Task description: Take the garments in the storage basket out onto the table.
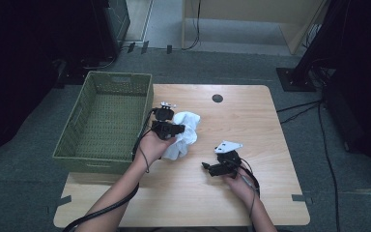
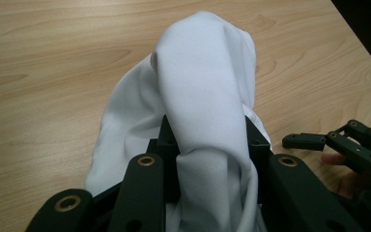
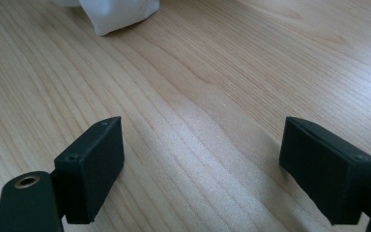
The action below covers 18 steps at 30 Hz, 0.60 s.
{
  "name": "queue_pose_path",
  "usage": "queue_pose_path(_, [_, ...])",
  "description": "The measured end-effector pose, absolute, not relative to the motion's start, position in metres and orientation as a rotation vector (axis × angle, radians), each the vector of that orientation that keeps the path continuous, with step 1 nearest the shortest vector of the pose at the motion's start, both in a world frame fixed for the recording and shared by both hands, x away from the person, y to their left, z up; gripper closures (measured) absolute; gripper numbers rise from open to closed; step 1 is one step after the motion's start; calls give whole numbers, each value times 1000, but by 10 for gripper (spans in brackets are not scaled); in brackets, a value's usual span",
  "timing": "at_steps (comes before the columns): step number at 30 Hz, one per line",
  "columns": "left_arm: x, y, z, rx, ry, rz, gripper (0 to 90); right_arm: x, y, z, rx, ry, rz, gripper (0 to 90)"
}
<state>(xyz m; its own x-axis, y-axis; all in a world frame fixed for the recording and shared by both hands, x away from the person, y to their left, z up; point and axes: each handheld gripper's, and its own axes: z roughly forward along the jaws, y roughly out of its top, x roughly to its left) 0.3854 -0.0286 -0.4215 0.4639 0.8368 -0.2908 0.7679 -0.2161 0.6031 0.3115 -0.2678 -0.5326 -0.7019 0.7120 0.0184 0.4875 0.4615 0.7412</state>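
You had a light wooden table [image 1: 251,121] in front of you, its grain running plainly across the top. A small dark round hole [image 1: 217,98] sat near its far edge, toward the middle. A green woven basket [image 1: 72,140] stood at the table's left side, hanging partly over the edge, with a handle slot cut in its far wall. Beyond the table lay grey carpet [image 1: 212,65], with black cables [image 1: 319,130] trailing across it on the right. A pale wooden panel [image 1: 251,12] stood at the back.
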Motion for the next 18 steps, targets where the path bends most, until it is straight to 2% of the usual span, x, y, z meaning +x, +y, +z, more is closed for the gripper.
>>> queue_pose_path(18, [368,-37,-444,2012,1311,123,696,312,-268,-533,1024,2420,1086,163])
